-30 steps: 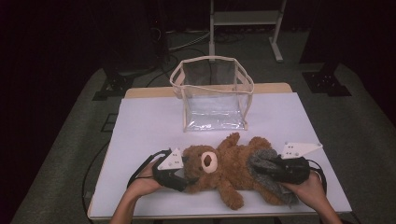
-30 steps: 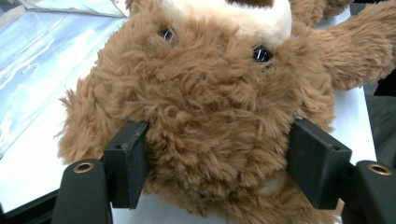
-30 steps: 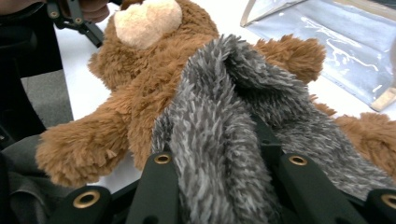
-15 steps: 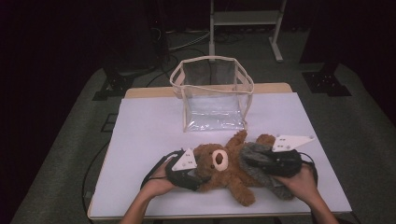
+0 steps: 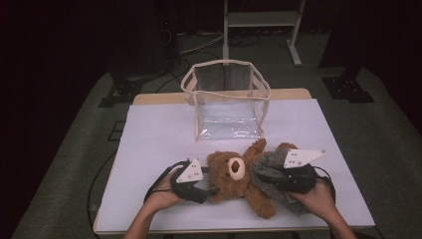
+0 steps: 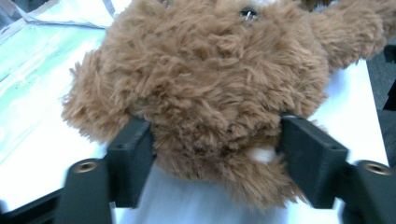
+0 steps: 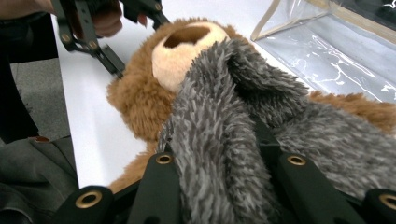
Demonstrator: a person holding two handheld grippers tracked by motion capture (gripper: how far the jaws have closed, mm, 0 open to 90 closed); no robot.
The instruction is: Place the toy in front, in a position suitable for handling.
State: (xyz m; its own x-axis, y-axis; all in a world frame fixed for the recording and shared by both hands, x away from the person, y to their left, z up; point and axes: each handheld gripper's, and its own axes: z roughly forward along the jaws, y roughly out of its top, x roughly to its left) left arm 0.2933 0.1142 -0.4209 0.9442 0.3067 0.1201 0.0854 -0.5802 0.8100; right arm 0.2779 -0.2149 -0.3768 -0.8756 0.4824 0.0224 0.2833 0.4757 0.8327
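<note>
- Teddy bear [image 5: 238,175] is lying on its back on the near part of the bench [image 5: 159,134], just near of the clear bag [image 5: 226,102].
- Left gripper [image 6: 210,149] has just been closing; its fingers [image 6: 133,158] are now squeezing the bear's head.
- Right gripper [image 7: 219,172] fingers are gripping the bear's grey furry jacket [image 7: 233,140].
- Step in hand: securing both ends for a lift.
- Next is probably raising the bear level and carrying it far, over the bag's open top.
</note>
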